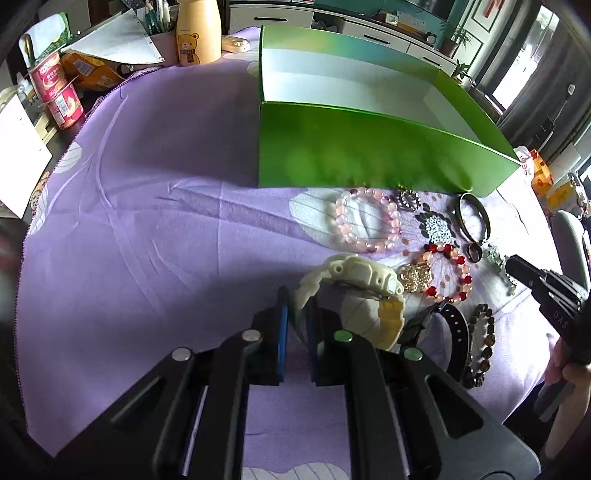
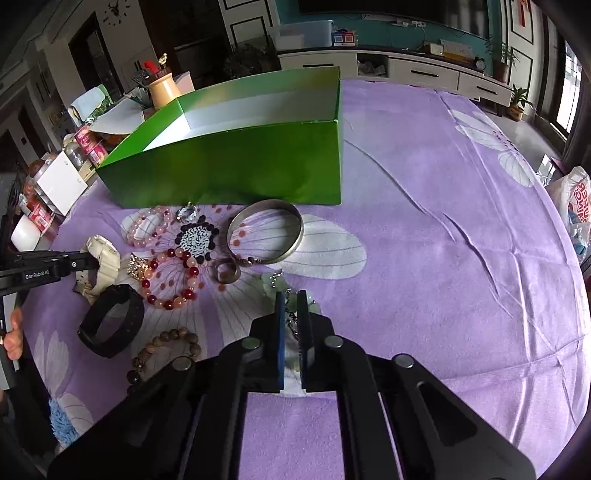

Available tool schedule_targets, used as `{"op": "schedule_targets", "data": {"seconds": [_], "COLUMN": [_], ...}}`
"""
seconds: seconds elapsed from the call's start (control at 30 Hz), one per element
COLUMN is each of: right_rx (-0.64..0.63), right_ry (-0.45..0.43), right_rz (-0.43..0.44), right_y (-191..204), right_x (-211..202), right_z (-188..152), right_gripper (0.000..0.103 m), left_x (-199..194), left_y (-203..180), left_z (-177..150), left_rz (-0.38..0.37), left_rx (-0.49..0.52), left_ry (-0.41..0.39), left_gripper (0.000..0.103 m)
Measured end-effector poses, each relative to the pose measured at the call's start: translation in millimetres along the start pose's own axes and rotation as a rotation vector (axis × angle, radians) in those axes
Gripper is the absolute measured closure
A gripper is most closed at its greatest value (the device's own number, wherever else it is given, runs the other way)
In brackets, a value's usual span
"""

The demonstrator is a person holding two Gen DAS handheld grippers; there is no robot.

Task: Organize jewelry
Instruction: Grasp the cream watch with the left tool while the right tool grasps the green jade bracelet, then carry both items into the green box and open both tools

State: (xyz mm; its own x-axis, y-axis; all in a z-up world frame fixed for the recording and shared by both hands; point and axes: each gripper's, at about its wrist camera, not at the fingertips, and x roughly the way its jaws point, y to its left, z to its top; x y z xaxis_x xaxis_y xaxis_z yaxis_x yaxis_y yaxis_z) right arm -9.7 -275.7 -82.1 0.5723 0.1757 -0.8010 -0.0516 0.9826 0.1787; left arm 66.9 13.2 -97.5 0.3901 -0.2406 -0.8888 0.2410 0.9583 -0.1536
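An open green box point(image 1: 369, 155) point(image 2: 229, 166) stands on the purple cloth, empty inside. My left gripper point(image 1: 297, 301) is shut on the strap of a cream watch point(image 1: 354, 284) point(image 2: 101, 262). My right gripper point(image 2: 291, 295) is shut on a pale green bead necklace with a chain point(image 2: 284, 286). Beside them lie a pink bead bracelet point(image 1: 369, 225), a red bead bracelet point(image 1: 448, 273) point(image 2: 173, 280), a metal bangle point(image 2: 266, 232) point(image 1: 474, 218), a ring point(image 2: 226, 271), a gold brooch point(image 1: 415, 277), a black watch point(image 2: 110, 321) and a brown bead bracelet point(image 2: 162, 350).
At the far left edge stand yogurt cups point(image 1: 55, 92), a snack bag point(image 1: 88, 70), a bear bottle point(image 1: 197, 33) and a white box point(image 1: 18, 155). A plastic bag point(image 2: 572, 199) lies at the right edge. The cloth point(image 2: 443, 258) right of the box is bare and wrinkled.
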Motion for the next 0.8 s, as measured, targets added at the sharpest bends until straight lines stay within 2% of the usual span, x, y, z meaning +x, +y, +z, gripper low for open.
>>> {"op": "schedule_targets", "data": {"seconds": [0.23, 0.47, 0.6, 0.8], "right_rx": [-0.009, -0.029, -0.043, -0.077], "right_ry": [-0.083, -0.149, -0.182, -0.242], "right_rz": [0.043, 0.065, 0.077, 0.086], "right_y": [12.6, 22.6, 27.3, 34.9], "right_x": [-33.0, -55.3, -63.3, -68.0], "right_z": [10.3, 27.1, 44.8, 80.8], "right_gripper": [0.098, 0.098, 0.098, 0.098], "left_x": [-17.5, -54.4, -69.3, -80.0], "left_y": [-1.0, -4.7, -5.3, -6.4], "left_z": [-0.9, 8.7, 26.5, 69.0], "left_rz": [-0.022, -0.054, -0.079, -0.071], "left_rx": [-0.008, -0.010, -0.017, -0.019], "left_ry": [-0.043, -0.121, -0.148, -0.189], "left_gripper": [0.095, 0.095, 0.094, 0.094]}}
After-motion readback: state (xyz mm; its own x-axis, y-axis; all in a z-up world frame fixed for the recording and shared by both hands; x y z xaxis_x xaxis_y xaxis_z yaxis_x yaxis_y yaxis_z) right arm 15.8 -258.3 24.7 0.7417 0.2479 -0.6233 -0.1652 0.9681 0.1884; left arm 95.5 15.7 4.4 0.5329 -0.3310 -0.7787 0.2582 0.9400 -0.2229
